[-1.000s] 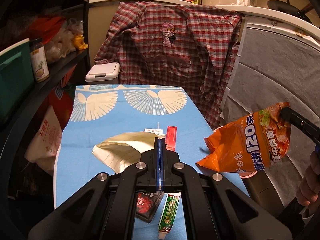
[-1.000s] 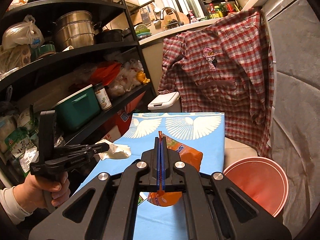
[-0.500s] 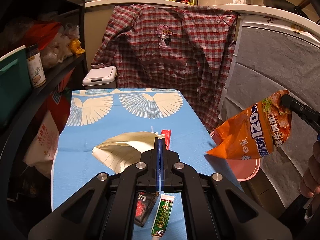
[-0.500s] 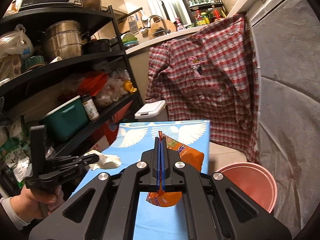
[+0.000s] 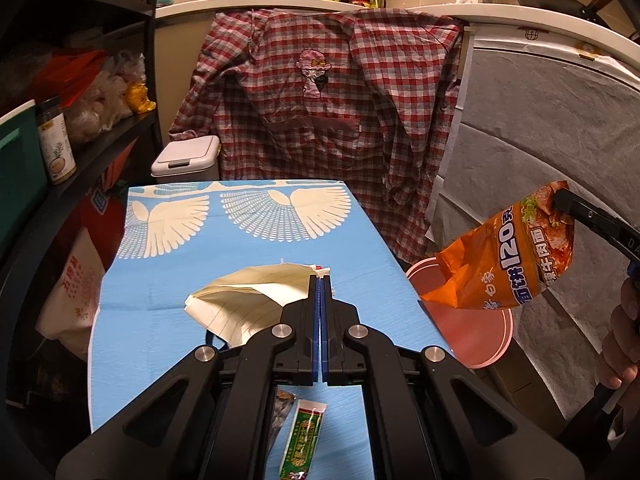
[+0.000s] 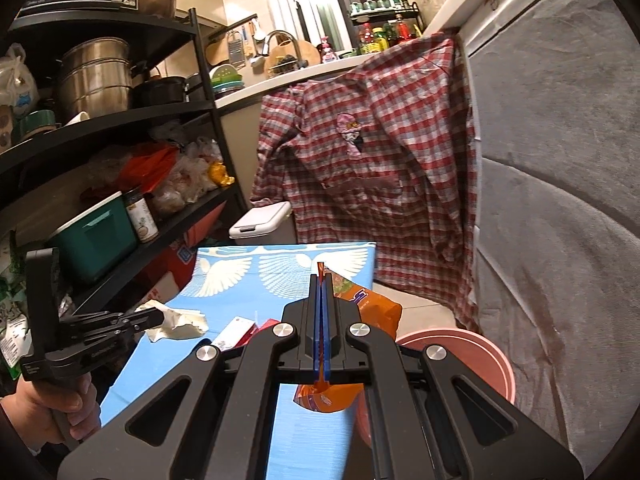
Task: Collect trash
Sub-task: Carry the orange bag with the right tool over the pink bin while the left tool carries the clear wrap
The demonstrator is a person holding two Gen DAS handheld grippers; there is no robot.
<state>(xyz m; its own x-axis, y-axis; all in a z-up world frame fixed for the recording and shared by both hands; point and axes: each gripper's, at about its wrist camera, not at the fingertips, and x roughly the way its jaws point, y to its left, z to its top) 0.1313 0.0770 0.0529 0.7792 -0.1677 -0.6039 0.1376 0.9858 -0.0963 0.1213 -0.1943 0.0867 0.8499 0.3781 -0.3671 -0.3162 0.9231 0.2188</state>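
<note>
Paper (image 5: 244,300) lies mid-frame behind my pressed-together left gripper (image 5: 320,280); my right gripper (image 6: 321,280) pinches an orange wrapper (image 5: 508,264) above the pink bucket (image 6: 472,344).

Sky-blue tablecloth (image 5: 168,280) printed with cream-white wing motifs. Orange snack bag (image 5: 508,264) with a blue band and white lettering. Pink round bin (image 6: 480,356). Red, white and grey checked shirt (image 5: 320,120) with a small pink embroidered figure. Cream lined paper (image 5: 240,300). Green tube (image 5: 302,440) with a white cap end. Teal box (image 6: 96,236). White lidded bin (image 5: 186,158). Black shelving (image 6: 120,120).
</note>
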